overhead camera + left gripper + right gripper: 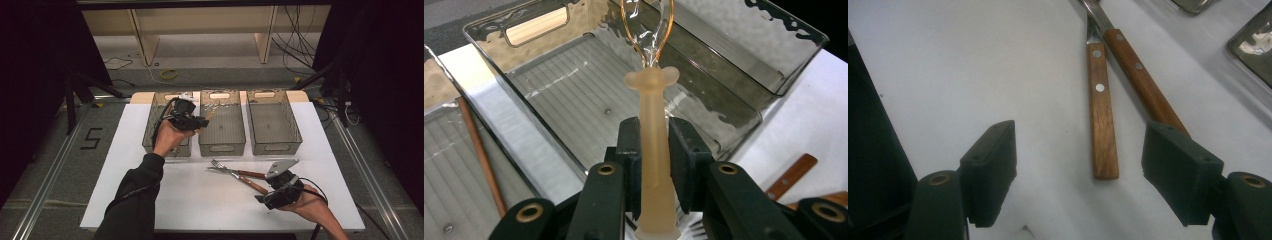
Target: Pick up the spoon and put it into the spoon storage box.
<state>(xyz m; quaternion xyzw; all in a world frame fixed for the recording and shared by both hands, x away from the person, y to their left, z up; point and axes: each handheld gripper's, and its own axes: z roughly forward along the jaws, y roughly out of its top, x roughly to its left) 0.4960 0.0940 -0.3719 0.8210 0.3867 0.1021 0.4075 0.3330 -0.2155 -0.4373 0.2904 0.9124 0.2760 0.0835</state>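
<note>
My left gripper (655, 150) clamps a frosted utensil handle (655, 165) above the middle bin (744, 112), right gripper (1078, 170) gapes over wooden-handled cutlery (1102, 125), no legible labels.

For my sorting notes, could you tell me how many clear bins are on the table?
3, in a row at the far edge: left bin, middle bin, right bin.

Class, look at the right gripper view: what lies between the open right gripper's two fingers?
A wooden-handled utensil's handle end lies on the white table between the right gripper fingers, untouched; a second wooden handle runs toward the right finger.
</note>
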